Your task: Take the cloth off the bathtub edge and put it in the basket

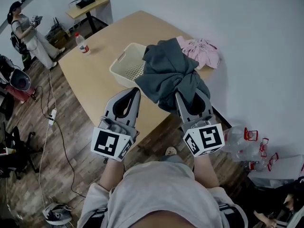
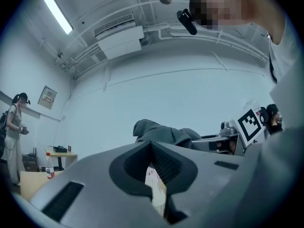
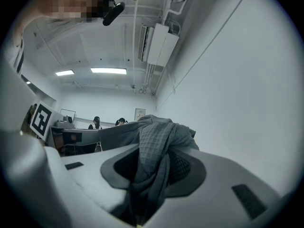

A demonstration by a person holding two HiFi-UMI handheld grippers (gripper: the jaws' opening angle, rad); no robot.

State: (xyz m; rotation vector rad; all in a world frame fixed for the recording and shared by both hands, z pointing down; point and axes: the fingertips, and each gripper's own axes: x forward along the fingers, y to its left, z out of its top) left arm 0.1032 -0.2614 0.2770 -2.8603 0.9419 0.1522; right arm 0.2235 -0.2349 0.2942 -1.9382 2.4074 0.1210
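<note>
Hidden: in the head view the dark grey cloth [image 1: 166, 70] covers the fingertips of the right gripper [image 1: 192, 99] and the near right part of the basket [image 1: 124, 63].
Hard to make out: in the left gripper view a pale, patterned sliver shows through the slit low between the jaws. It may be the basket, but it is too narrow to tell.
Cut off: the wooden table [image 1: 90, 80] runs under the cloth and behind both grippers.
Count, grippers: two.
Count, cloths: two, one dark grey and one pink cloth [image 1: 202, 51].
Count, baskets: one, cream with a perforated floor.
Count, bottles on the table: one bottle [image 1: 82, 42] with a red cap.
Count, people in the distance: one, standing far off to the left gripper's left.
Right gripper: its jaws are clamped on a bunched fold of the cloth, which rises between the pads in the right gripper view.
Left gripper [image 1: 130, 99]: its jaws meet at the tips and hold nothing.
Cloth and right gripper: the cloth spreads out ahead of the tips and to their left, overlapping the basket's edge. Whether it touches the basket cannot be told.
Cloth and left gripper: just ahead and to the right, apart from its tips.
Basket: just ahead of the left gripper.
Pink cloth: beyond the grey cloth, ahead of the right gripper, on the table.
</note>
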